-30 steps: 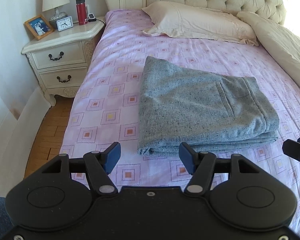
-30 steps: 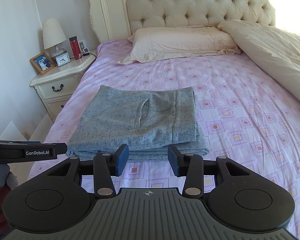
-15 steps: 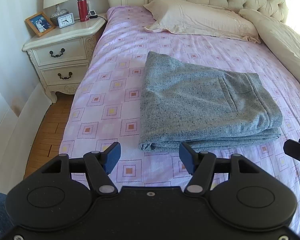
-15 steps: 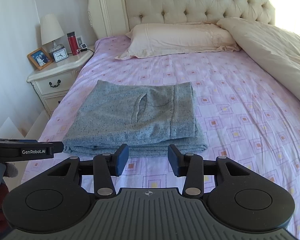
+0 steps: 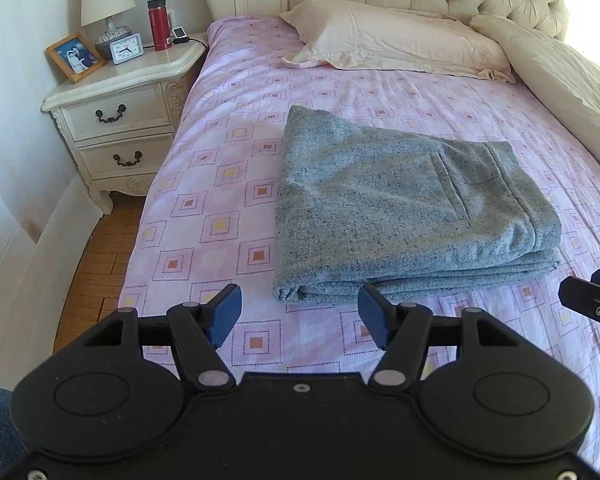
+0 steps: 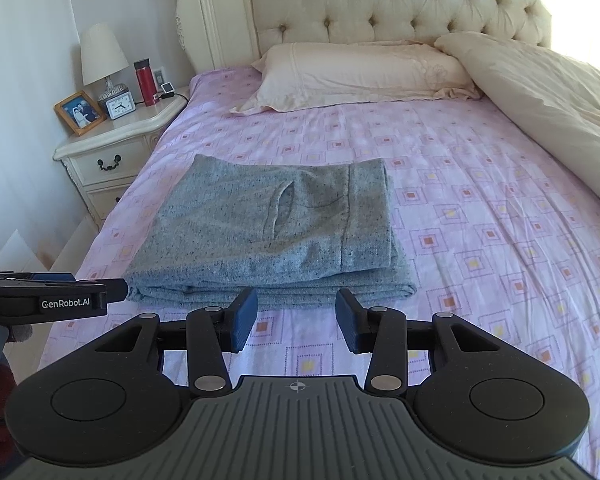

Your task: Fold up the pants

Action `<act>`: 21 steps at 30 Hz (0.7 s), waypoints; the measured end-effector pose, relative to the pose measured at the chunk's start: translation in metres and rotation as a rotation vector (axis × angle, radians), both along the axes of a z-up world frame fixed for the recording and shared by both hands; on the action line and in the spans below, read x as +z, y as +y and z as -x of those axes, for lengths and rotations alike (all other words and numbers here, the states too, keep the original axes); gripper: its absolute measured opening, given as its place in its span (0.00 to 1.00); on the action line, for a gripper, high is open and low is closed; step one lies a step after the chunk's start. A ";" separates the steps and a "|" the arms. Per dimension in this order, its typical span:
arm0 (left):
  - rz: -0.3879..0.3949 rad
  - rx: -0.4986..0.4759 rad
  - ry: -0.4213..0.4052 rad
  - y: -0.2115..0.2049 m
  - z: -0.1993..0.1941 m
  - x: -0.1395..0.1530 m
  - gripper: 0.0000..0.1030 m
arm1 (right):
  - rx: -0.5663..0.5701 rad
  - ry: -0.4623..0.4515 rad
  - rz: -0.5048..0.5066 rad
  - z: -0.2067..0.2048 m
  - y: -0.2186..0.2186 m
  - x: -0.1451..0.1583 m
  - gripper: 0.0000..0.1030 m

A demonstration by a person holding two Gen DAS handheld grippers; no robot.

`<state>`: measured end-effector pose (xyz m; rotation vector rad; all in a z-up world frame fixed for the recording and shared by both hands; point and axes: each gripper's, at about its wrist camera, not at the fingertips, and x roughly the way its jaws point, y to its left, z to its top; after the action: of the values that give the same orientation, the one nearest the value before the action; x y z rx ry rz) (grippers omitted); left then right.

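Observation:
Grey speckled pants [image 5: 400, 208] lie folded into a thick rectangle on the pink patterned bed sheet [image 5: 220, 208], with a pocket seam on top. In the right wrist view the same pants [image 6: 268, 224] sit just beyond the fingers. My left gripper [image 5: 300, 310] is open above the sheet, just short of the stack's near left corner, holding nothing. My right gripper [image 6: 296, 314] is open too, a little narrower, in front of the stack's near edge and apart from it. Each gripper shows at the edge of the other's view: the right gripper [image 5: 592, 300] and the left gripper [image 6: 48, 298].
A cream pillow [image 5: 392, 40] and a rolled duvet [image 6: 540, 100] lie near the tufted headboard. A white nightstand [image 5: 120, 112] on the left carries a lamp, a clock, a photo frame and a red bottle. Wooden floor [image 5: 100, 256] shows beside the bed.
Both views have drifted only slightly. The pants lie as before and both grippers keep the same opening.

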<state>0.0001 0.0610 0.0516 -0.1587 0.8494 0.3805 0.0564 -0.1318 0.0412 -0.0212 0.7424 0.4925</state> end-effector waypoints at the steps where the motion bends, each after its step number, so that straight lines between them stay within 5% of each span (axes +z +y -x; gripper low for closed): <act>1: -0.002 0.000 0.000 0.000 0.000 0.000 0.64 | 0.001 0.001 0.000 0.000 0.000 0.000 0.41; 21: 0.006 -0.012 0.000 0.000 0.000 0.000 0.64 | 0.010 0.010 0.010 0.000 0.002 -0.003 0.41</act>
<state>-0.0003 0.0610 0.0515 -0.1588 0.8515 0.3673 0.0566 -0.1301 0.0383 -0.0316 0.7544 0.4985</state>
